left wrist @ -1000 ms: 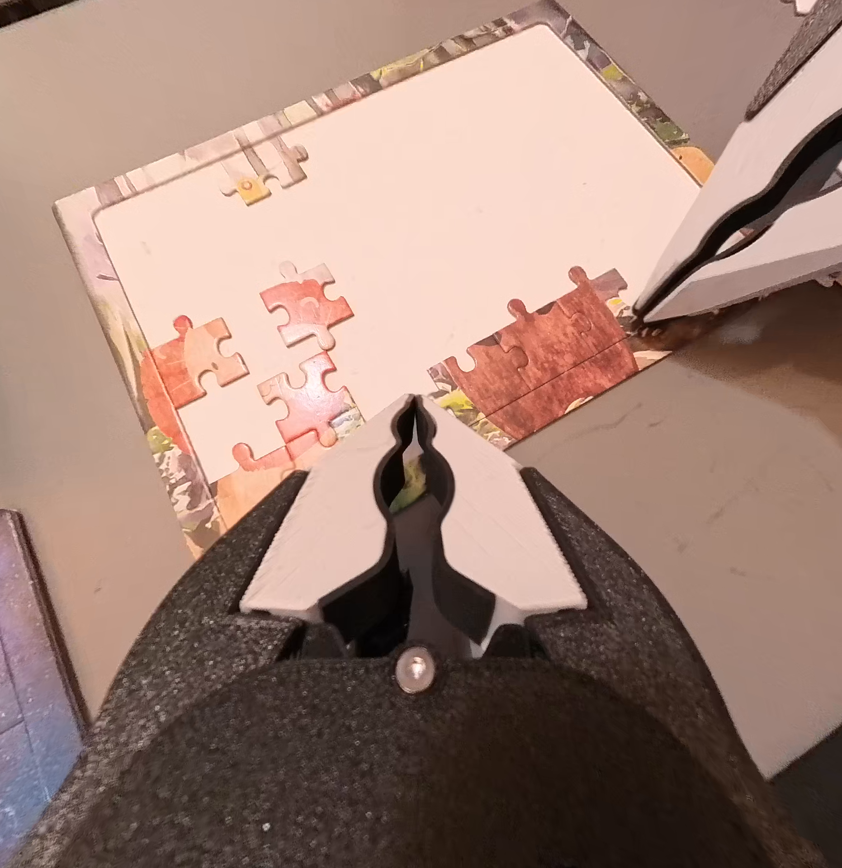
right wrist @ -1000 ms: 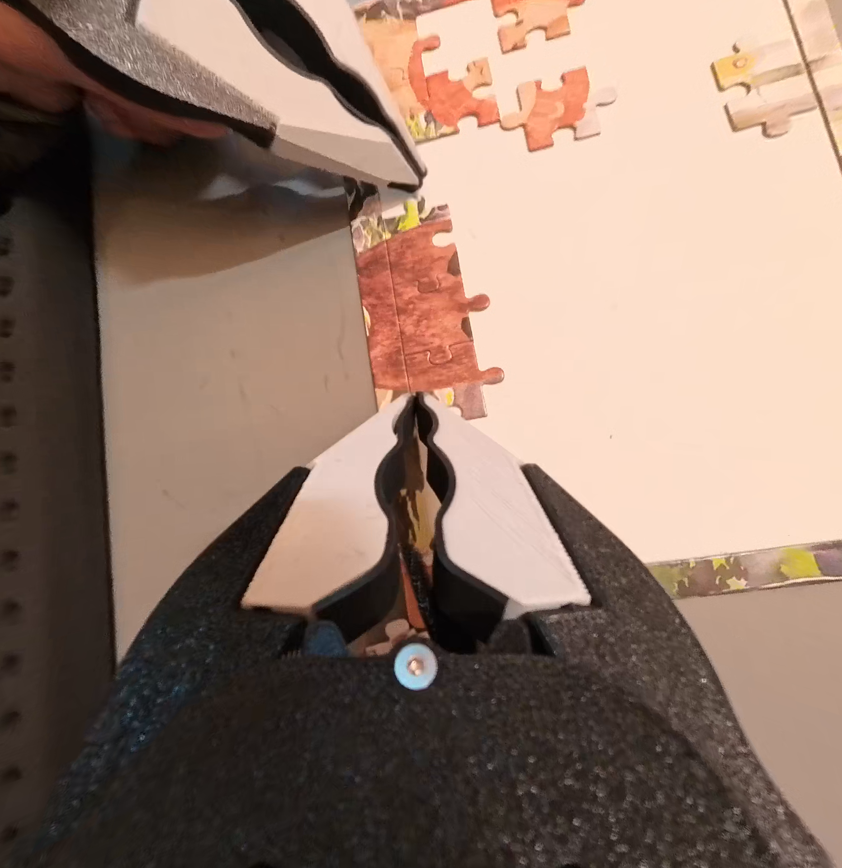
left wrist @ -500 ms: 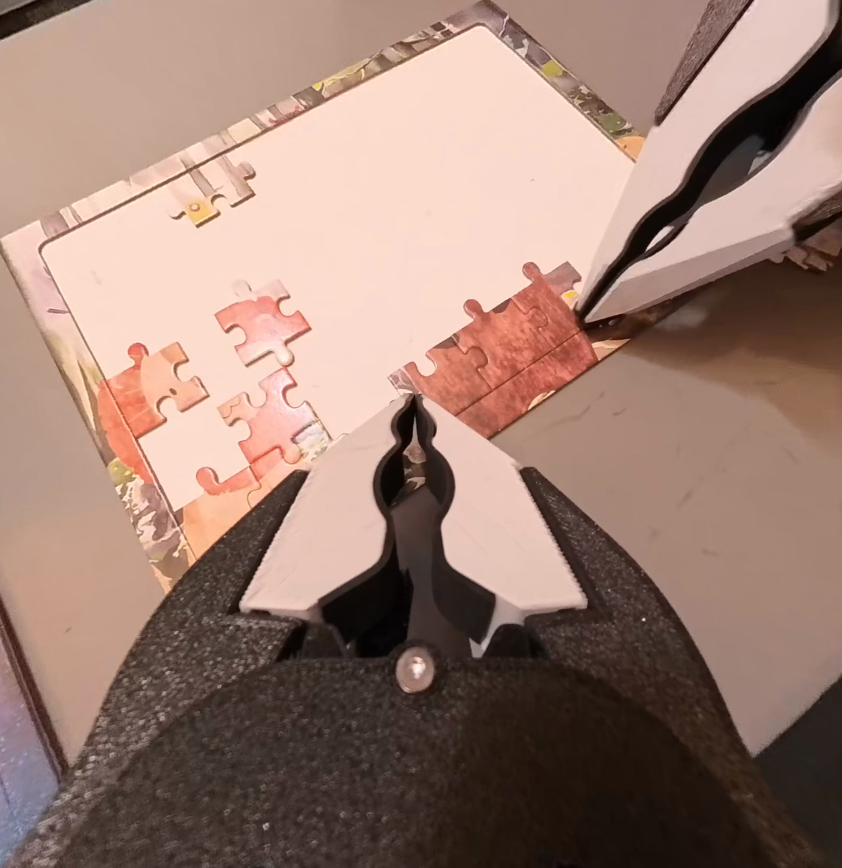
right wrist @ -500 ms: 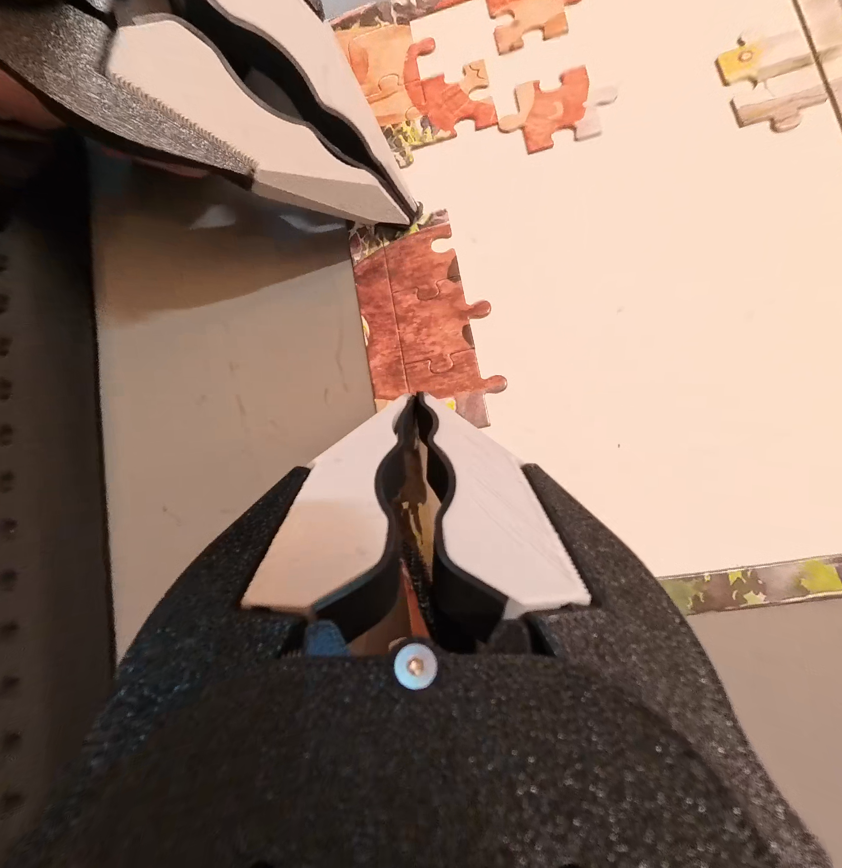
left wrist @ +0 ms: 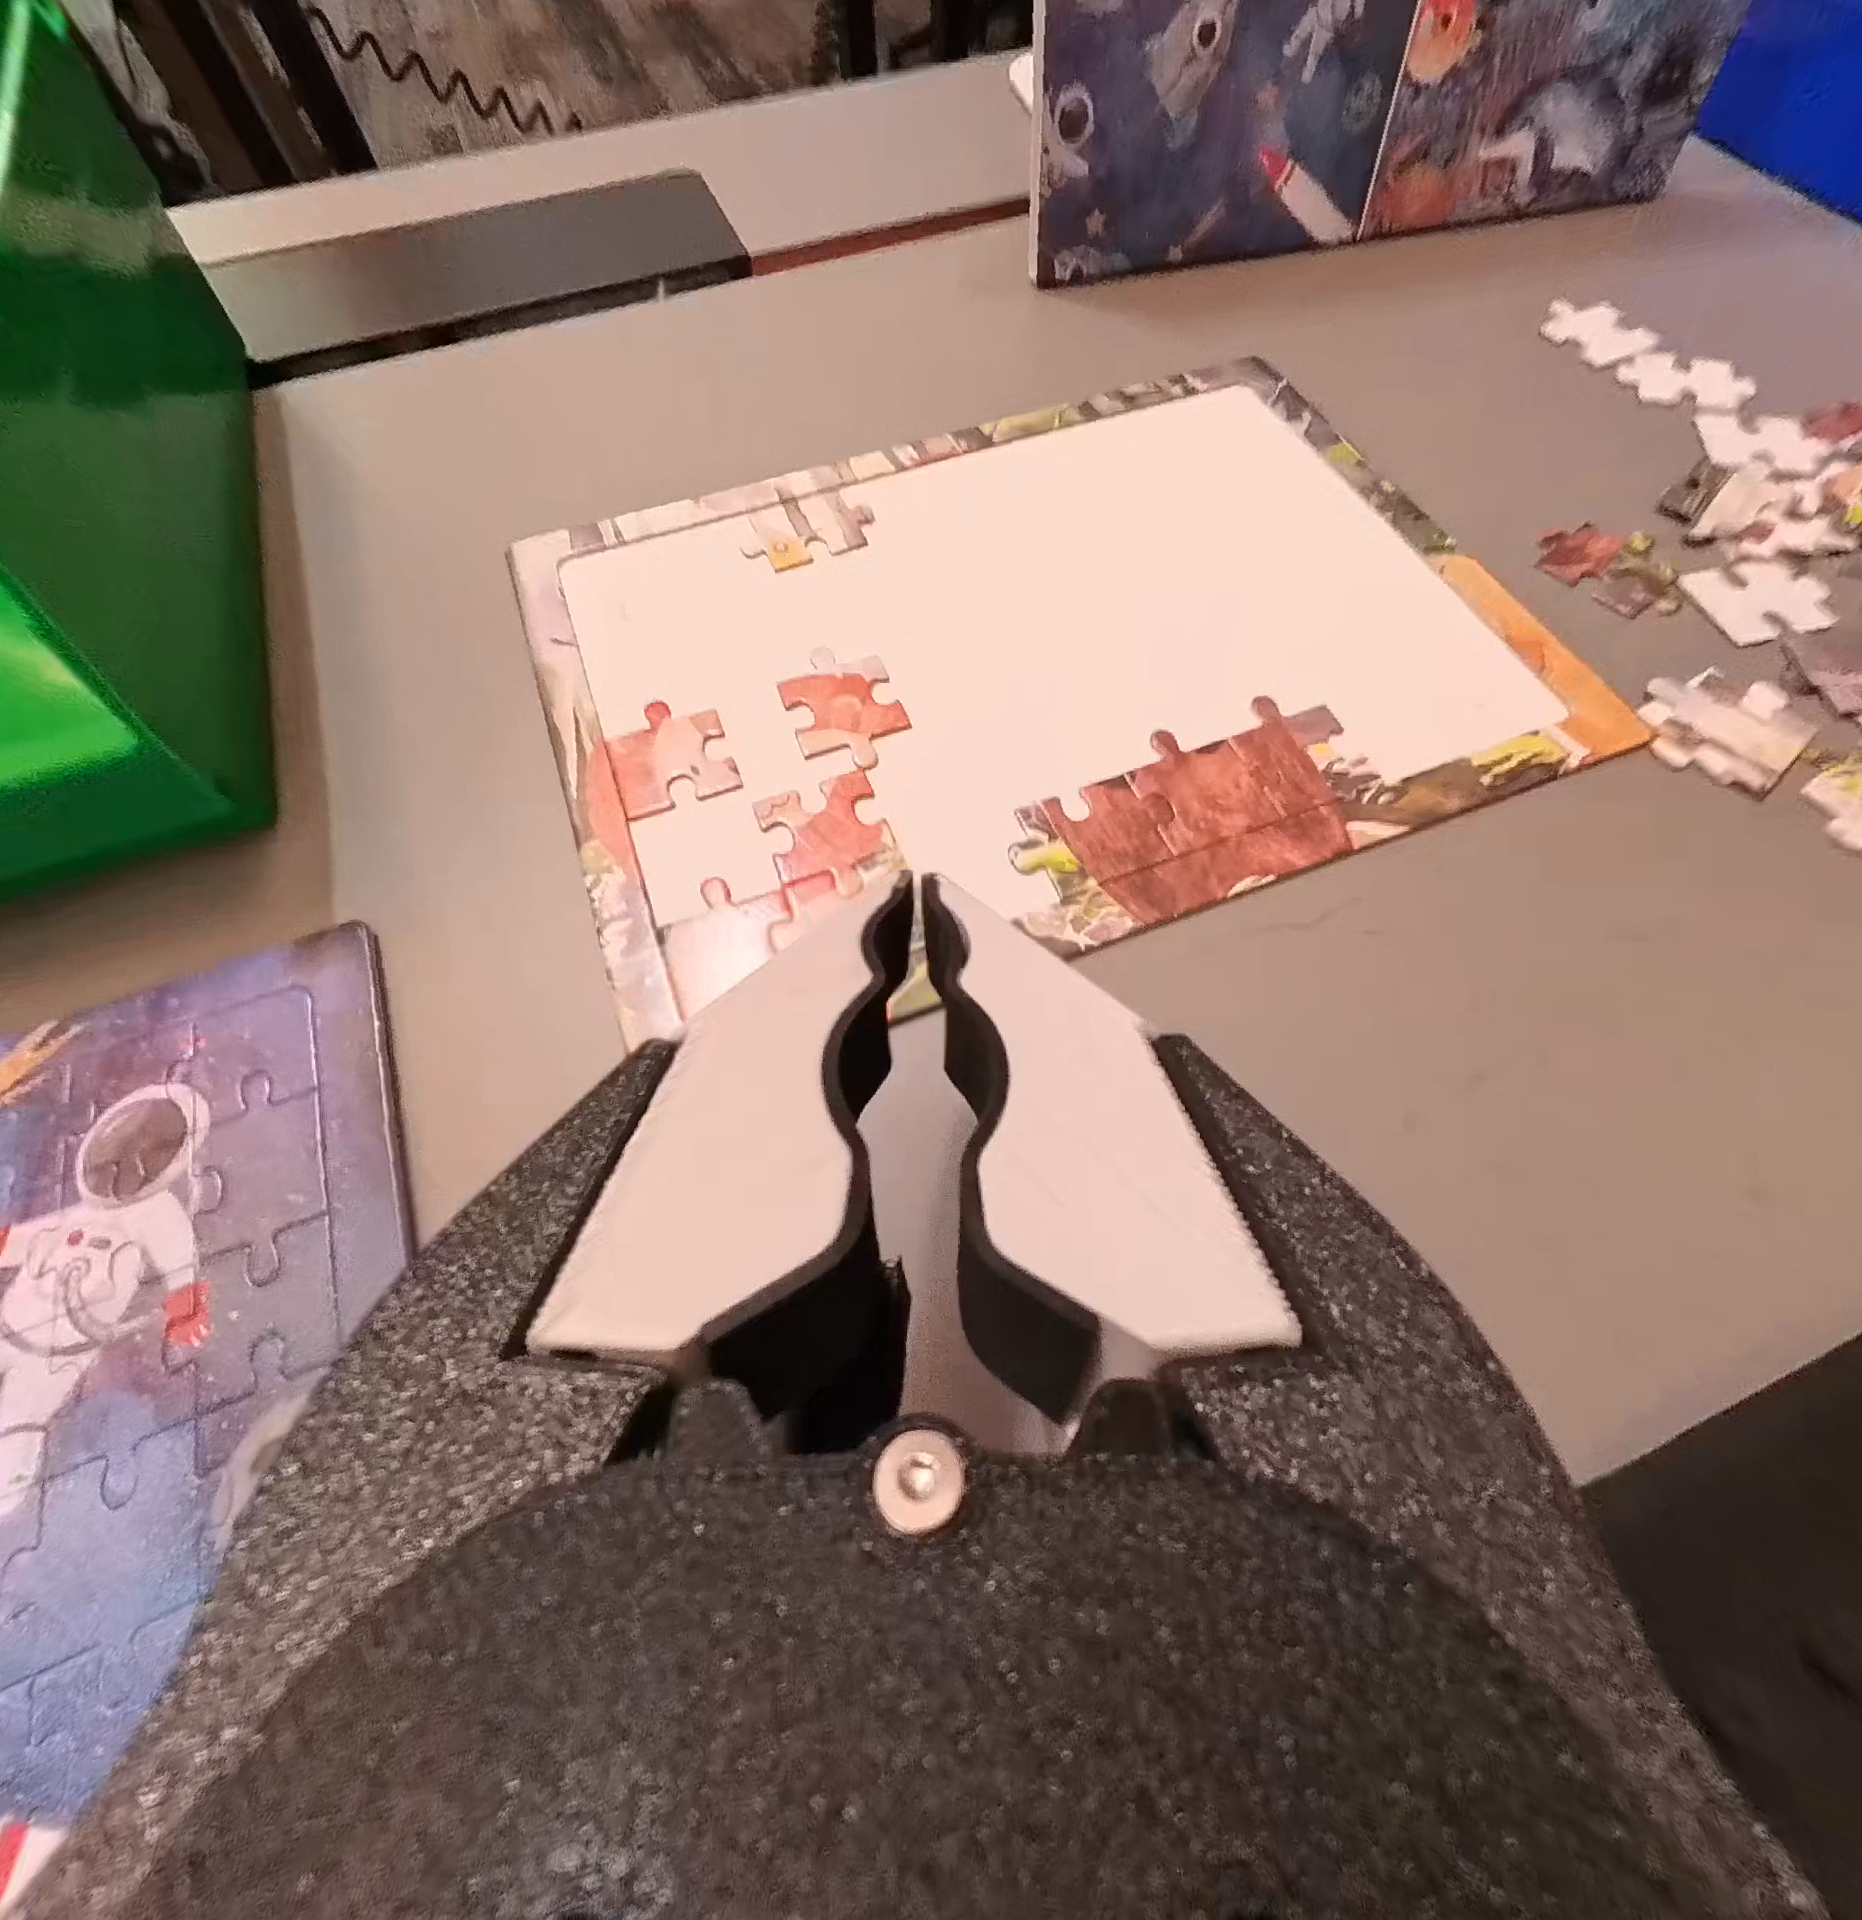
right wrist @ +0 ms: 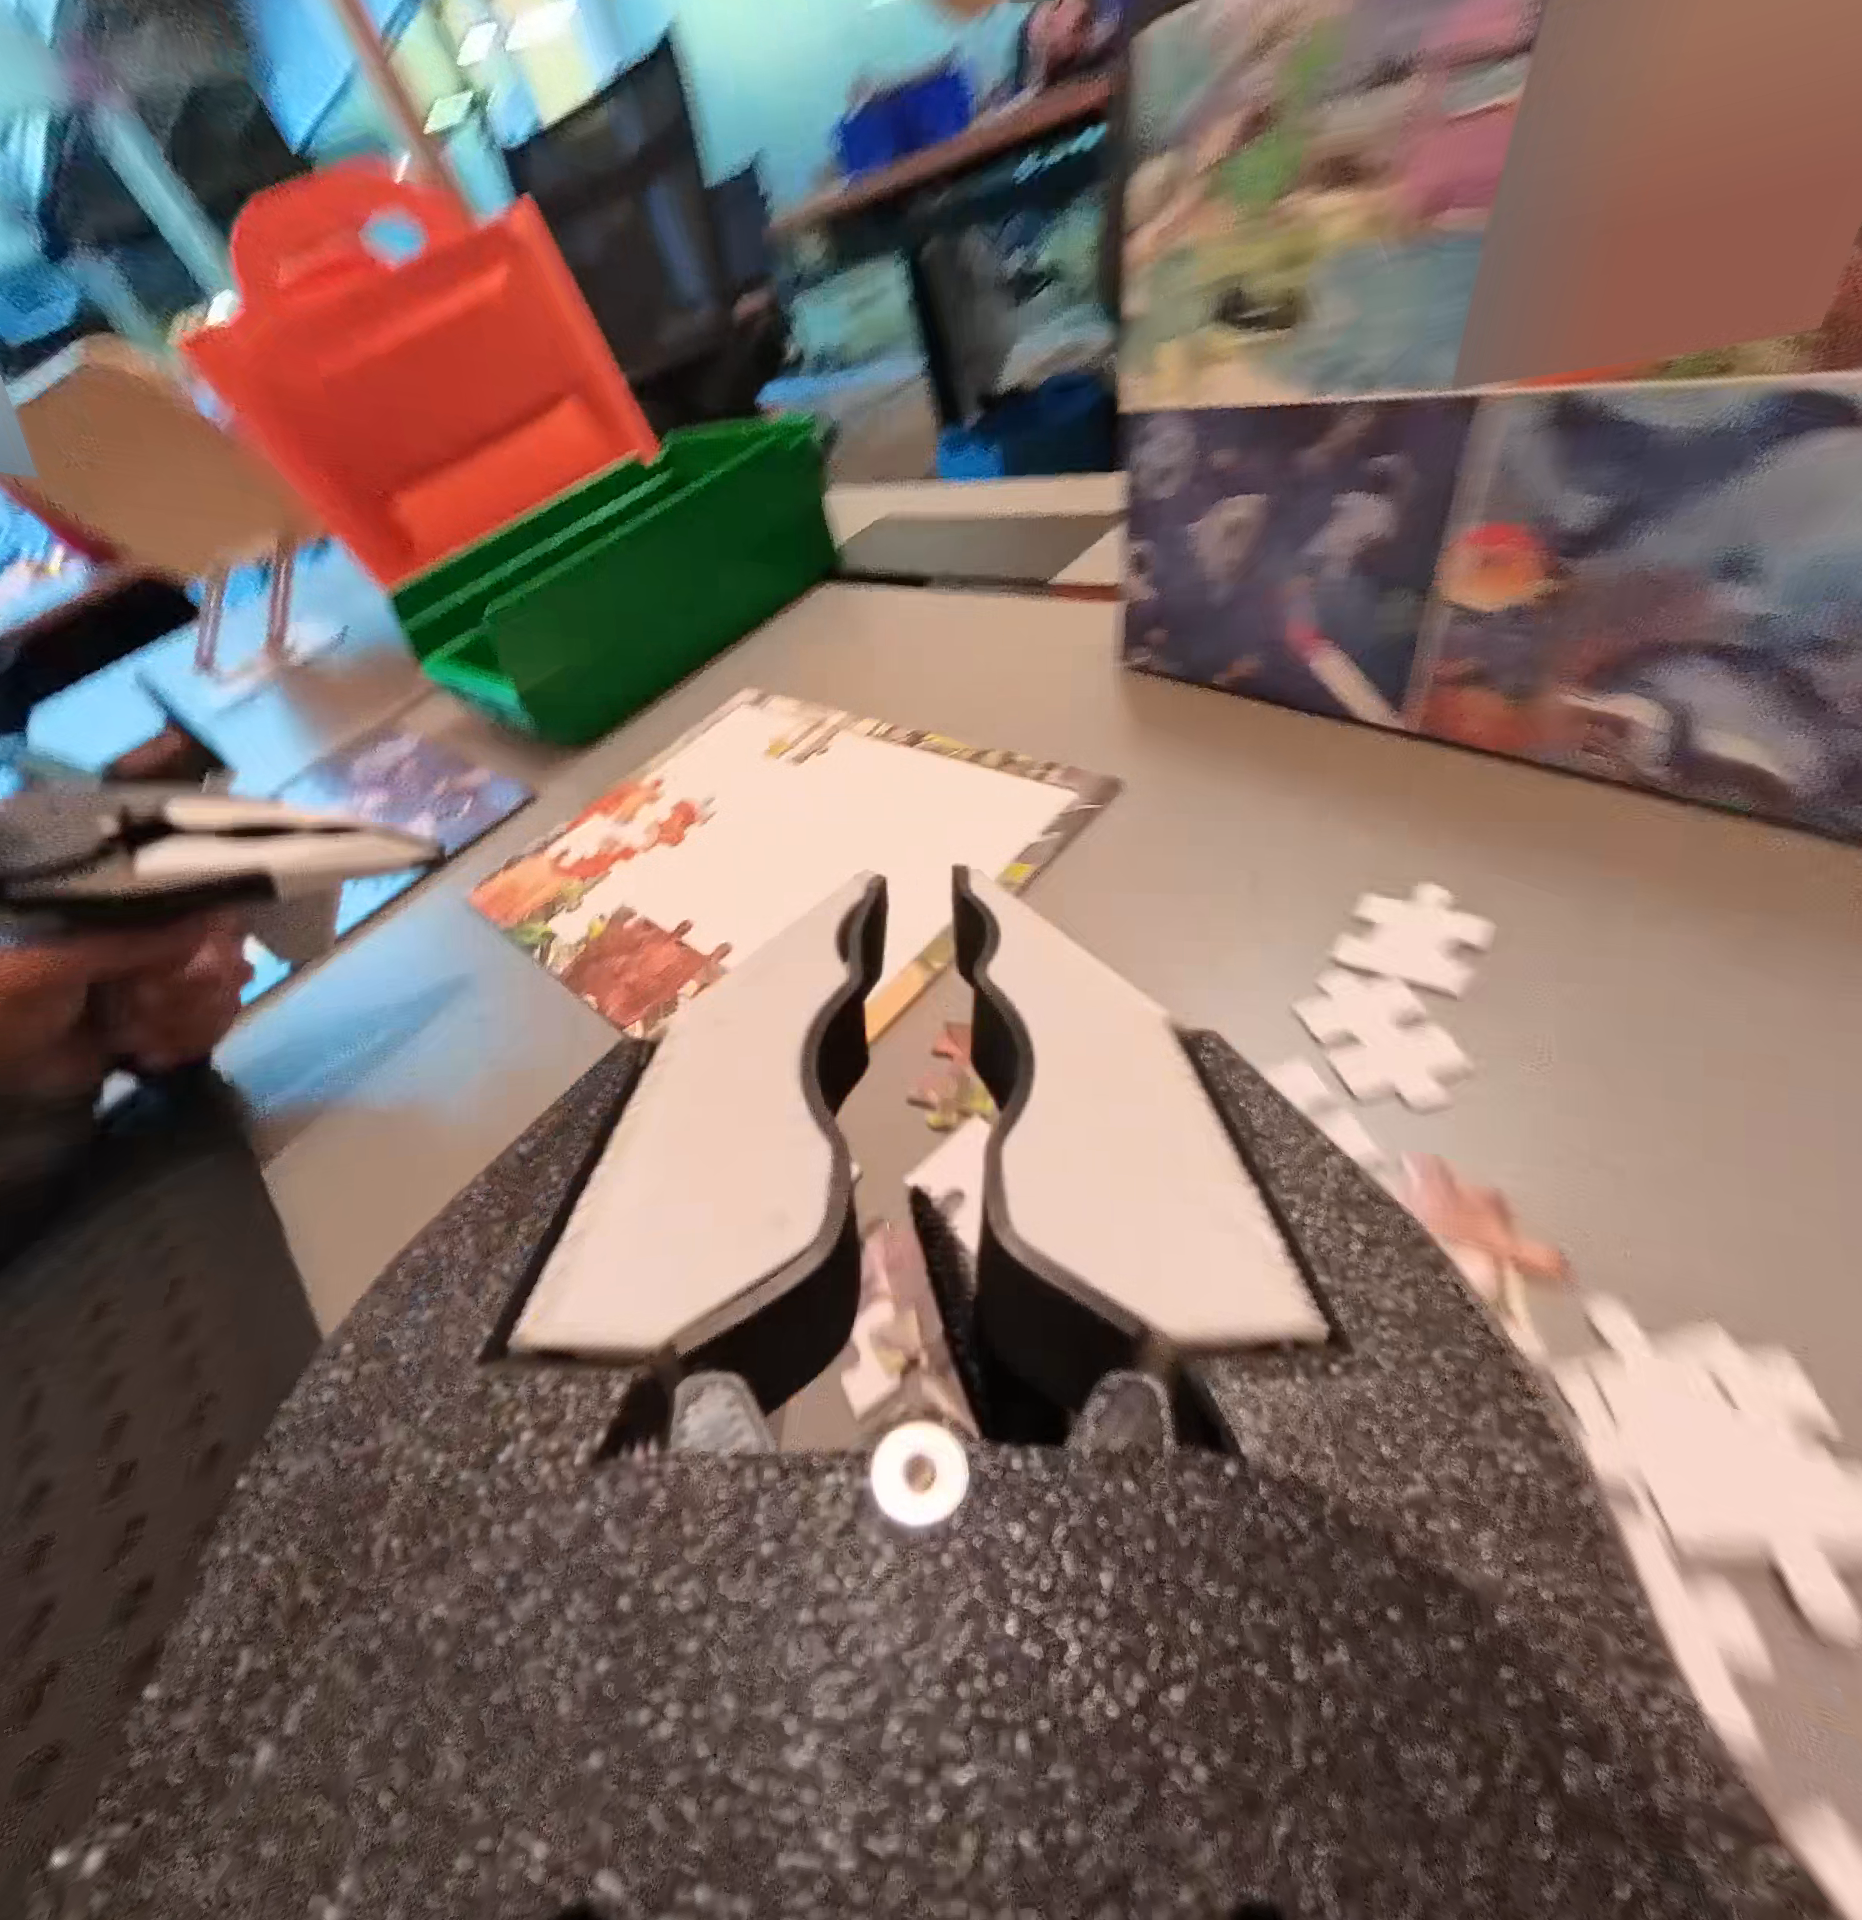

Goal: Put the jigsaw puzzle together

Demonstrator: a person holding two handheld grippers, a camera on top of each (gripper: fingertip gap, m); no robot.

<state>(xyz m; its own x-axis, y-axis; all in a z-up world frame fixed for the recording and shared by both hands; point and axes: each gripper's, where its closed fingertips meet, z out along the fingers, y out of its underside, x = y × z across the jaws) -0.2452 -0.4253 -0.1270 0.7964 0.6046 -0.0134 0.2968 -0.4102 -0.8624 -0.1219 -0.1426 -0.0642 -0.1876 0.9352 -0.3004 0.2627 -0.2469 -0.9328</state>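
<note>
The puzzle tray (left wrist: 1114,582) lies flat on the grey table, white inside a printed border. A brown row of joined pieces (left wrist: 1197,821) sits along its near edge. Three reddish pieces (left wrist: 844,707) lie at its left, and a grey one (left wrist: 802,530) at the far edge. My left gripper (left wrist: 916,883) is shut and empty, raised over the tray's near left edge. My right gripper (right wrist: 920,883) is open and empty, raised above loose pieces (right wrist: 1405,997) to the right of the tray (right wrist: 906,821). The right wrist view is blurred. The left gripper (right wrist: 231,852) shows there at far left.
A pile of loose pieces (left wrist: 1758,623) lies right of the tray. A finished astronaut puzzle (left wrist: 127,1195) lies near left. A green bin (left wrist: 75,520) stands at the left and a picture box (left wrist: 1322,125) at the back right. A hand (right wrist: 127,997) holds the left gripper. Left tips to right tips: about 30 centimetres.
Both grippers have lifted off the tray's near edge and pulled back. The right one has swung away to the right over the loose pieces and opened. The left stays shut.
</note>
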